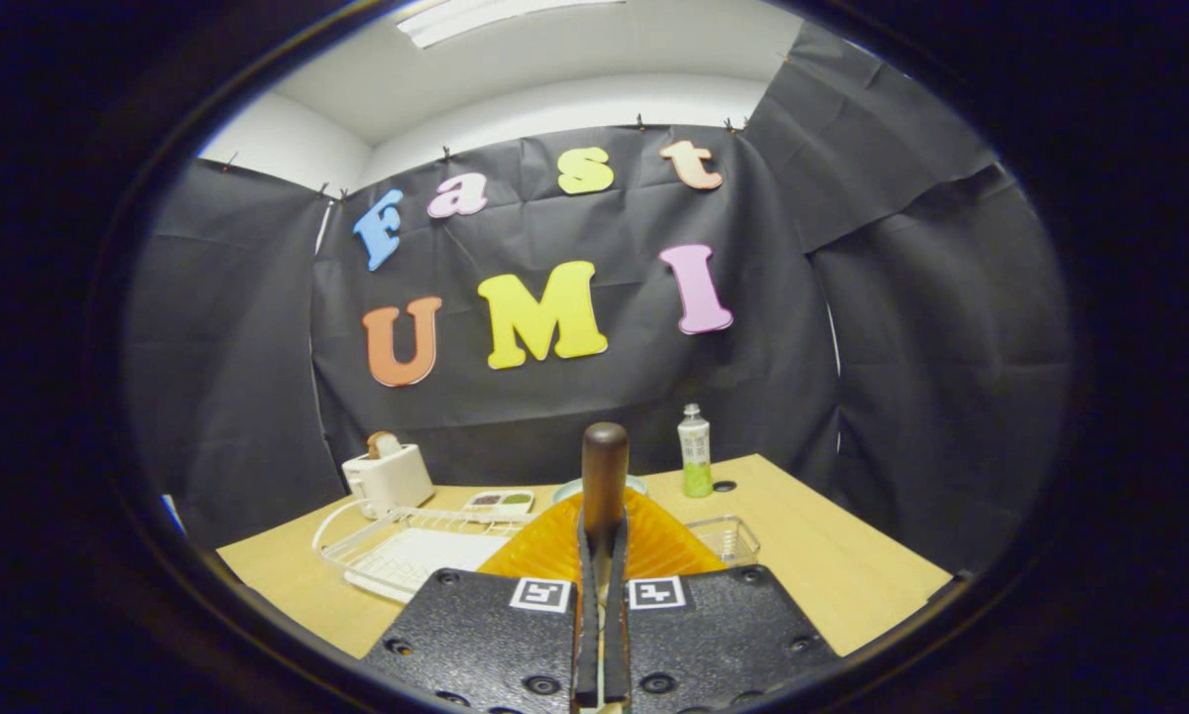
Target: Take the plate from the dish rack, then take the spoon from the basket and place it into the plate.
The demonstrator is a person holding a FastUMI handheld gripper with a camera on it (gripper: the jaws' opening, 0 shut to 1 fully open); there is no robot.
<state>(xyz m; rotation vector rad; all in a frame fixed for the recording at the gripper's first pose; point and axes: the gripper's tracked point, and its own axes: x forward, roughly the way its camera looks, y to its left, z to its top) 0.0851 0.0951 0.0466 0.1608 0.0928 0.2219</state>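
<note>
Gripper view: I see my gripper (pixel 602 555) nearly closed, both fingers pressing the spoon (pixel 604 486), whose brown handle stands upright beyond them. Just ahead lies the orange plate (pixel 663 545), with the wire dish rack (pixel 396 545) beside it on the table (pixel 832 555).

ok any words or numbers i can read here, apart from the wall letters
Bottle label: print too small to read.
Two square markers on the gripper: black-and-white patterns, no words.
Spoon, clamped between the shut fingers: no text.
Nothing else legible.
</note>
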